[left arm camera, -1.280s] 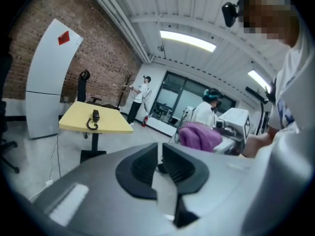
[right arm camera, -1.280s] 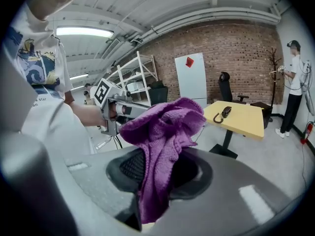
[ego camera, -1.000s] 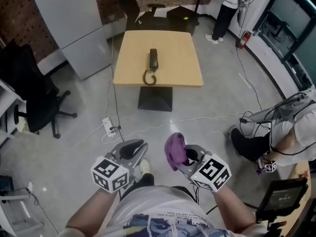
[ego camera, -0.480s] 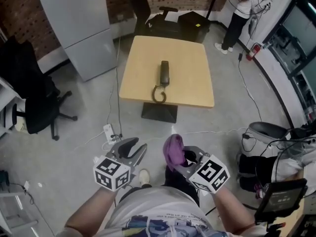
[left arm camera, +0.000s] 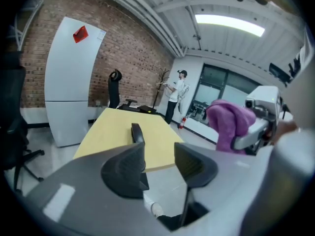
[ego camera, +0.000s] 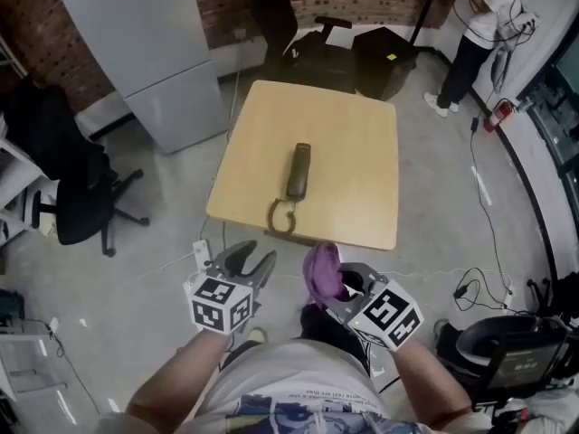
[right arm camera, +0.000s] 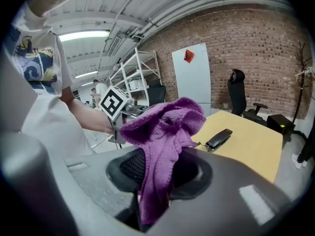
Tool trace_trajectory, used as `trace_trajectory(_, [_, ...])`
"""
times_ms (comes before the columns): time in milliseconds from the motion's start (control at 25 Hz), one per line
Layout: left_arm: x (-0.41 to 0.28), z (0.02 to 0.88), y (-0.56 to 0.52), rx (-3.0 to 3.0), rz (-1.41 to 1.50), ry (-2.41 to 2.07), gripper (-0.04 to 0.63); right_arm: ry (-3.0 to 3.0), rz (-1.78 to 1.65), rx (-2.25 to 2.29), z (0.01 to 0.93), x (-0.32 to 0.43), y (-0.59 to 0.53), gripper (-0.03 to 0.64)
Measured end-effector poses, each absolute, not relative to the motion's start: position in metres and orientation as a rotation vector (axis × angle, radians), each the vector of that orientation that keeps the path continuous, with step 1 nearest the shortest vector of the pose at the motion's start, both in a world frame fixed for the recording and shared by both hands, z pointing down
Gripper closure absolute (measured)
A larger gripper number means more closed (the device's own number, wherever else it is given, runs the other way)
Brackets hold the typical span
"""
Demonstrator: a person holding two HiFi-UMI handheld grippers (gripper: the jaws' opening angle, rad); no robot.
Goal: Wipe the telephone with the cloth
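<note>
1. The left gripper [ego camera: 250, 259] hangs in front of the person's body, over the grey floor and just short of the table's near edge. Its dark jaws stand spread with nothing between them, and they have just been opening.
2. The right gripper [ego camera: 336, 280] is held just beside the left one. Its jaws pinch a purple knitted cloth [ego camera: 321, 269], which bunches up above the pads and hangs down between them in the right gripper view [right arm camera: 165, 132].
3. A dark slim telephone handset [ego camera: 298, 172] lies flat near the middle of a square light-wood table [ego camera: 362, 143], its long side pointing away from the person.
4. The handset's coiled cord [ego camera: 282, 217] curls in a loop on the tabletop, close to the near edge.
5. Both grippers are well apart from the handset, and neither touches the table; the cloth is clear of the tabletop too.
6. Beyond the table's left corner a tall white cabinet [ego camera: 149, 43] stands against a brick wall.
7. A black office chair [ego camera: 68, 193] stands on the floor at the left.
8. A person in a white top [ego camera: 484, 21] stands far off at the upper right.
</note>
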State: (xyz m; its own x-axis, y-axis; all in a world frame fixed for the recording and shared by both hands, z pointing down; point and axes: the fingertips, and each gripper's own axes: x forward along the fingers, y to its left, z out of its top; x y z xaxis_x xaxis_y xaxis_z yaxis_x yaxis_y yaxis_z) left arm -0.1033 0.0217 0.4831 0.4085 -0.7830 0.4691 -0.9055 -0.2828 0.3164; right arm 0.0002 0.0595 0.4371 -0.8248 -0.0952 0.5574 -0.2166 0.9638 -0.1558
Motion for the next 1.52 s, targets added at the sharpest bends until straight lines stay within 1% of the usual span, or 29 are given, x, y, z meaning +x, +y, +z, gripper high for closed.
trace_trajectory(40, [-0.1, 0.487, 0.007, 2.105, 0.307, -1.45, 0.402, -2.542, 0.288, 0.201, 0.436, 0.006, 0.048, 0.505])
trace_trajectory(200, [-0.089, 0.508, -0.054, 2.019, 0.373, -1.532, 0.359, -2.553, 0.304, 0.148, 0.439, 0.03, 0.007, 0.505])
trace_trajectory(440, [-0.084, 0.541, -0.124, 1.898, 0.515, -1.637, 0.327, -2.549, 0.366, 0.119, 0.446, 0.067, -0.034, 0.505])
trace_trajectory(600, [-0.096, 0.57, -0.154, 1.821, 0.597, -1.676, 0.316, -2.548, 0.399, 0.155, 0.451, 0.085, -0.05, 0.505])
trace_trajectory(880, [-0.105, 0.61, -0.199, 1.745, 0.639, -1.679, 0.293, -2.522, 0.471, 0.237, 0.452, 0.1, -0.063, 0.505])
trace_trajectory(1160, [-0.104, 0.636, -0.214, 1.732, 0.689, -1.662, 0.295, -2.476, 0.514, 0.349, 0.446, 0.109, -0.07, 0.505])
trace_trajectory(1280, [-0.092, 0.636, -0.222, 1.742, 0.678, -1.632, 0.308, -2.45, 0.532, 0.37, 0.446, 0.112, -0.076, 0.505])
trace_trajectory(1320, [-0.088, 0.634, -0.224, 1.748, 0.677, -1.623, 0.328, -2.445, 0.536, 0.376, 0.446, 0.112, -0.078, 0.505])
trace_trajectory(1520, [-0.09, 0.632, -0.212, 1.78, 0.669, -1.61, 0.339, -2.422, 0.533, 0.399, 0.447, 0.099, -0.066, 0.505])
